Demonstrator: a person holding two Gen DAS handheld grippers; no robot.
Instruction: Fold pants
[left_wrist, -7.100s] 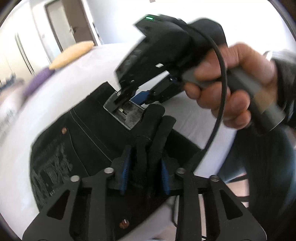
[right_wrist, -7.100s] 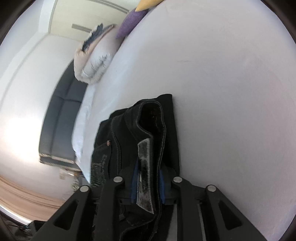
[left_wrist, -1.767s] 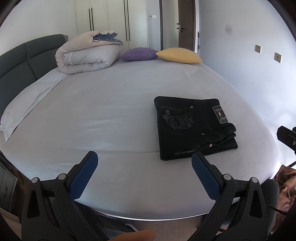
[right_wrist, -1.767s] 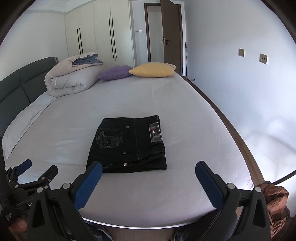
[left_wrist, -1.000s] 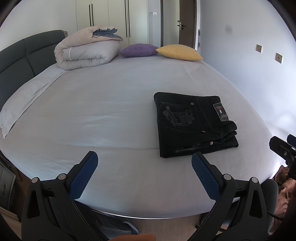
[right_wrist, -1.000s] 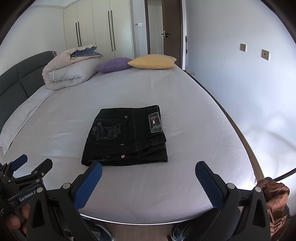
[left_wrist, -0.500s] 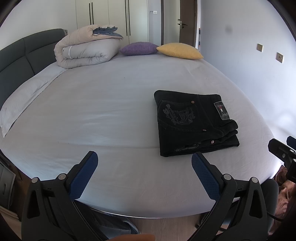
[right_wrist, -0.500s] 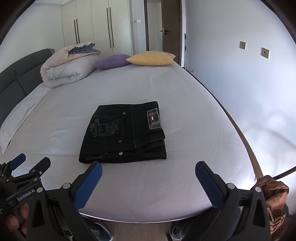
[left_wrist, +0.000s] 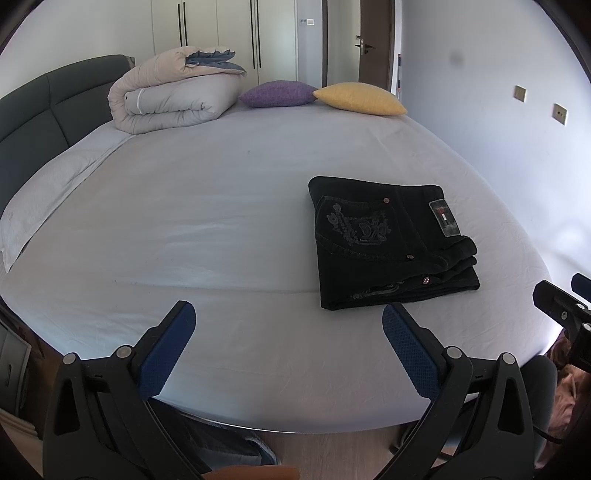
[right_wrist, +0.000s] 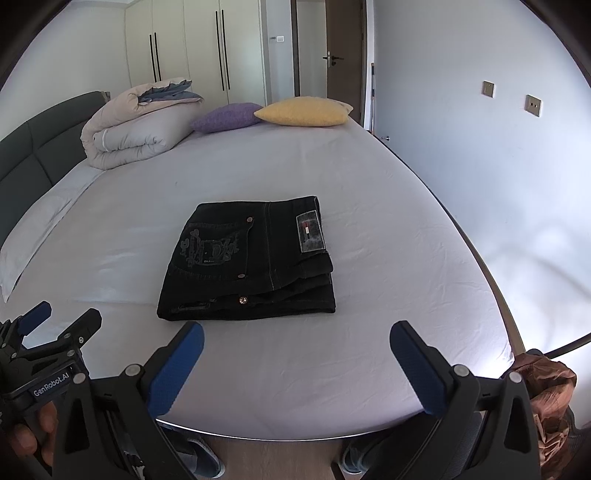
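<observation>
The black pants (left_wrist: 384, 240) lie folded into a compact rectangle on the bed's white sheet (left_wrist: 207, 206), near its front right part. They also show in the right wrist view (right_wrist: 251, 258), back pocket and label facing up. My left gripper (left_wrist: 288, 332) is open and empty, held back over the bed's front edge, left of the pants. My right gripper (right_wrist: 295, 350) is open and empty, held just in front of the pants. Neither touches the pants.
A rolled duvet (left_wrist: 173, 99), a purple pillow (left_wrist: 277, 94) and a yellow pillow (left_wrist: 360, 98) lie at the far end. A dark headboard (left_wrist: 33, 107) runs along the left. The right wall (right_wrist: 480, 129) stands close to the bed. Brown cloth (right_wrist: 546, 384) lies at right.
Both grippers let go of the pants earlier and drew back off the bed. Over the last second they barely shift and the folded pants stay still.
</observation>
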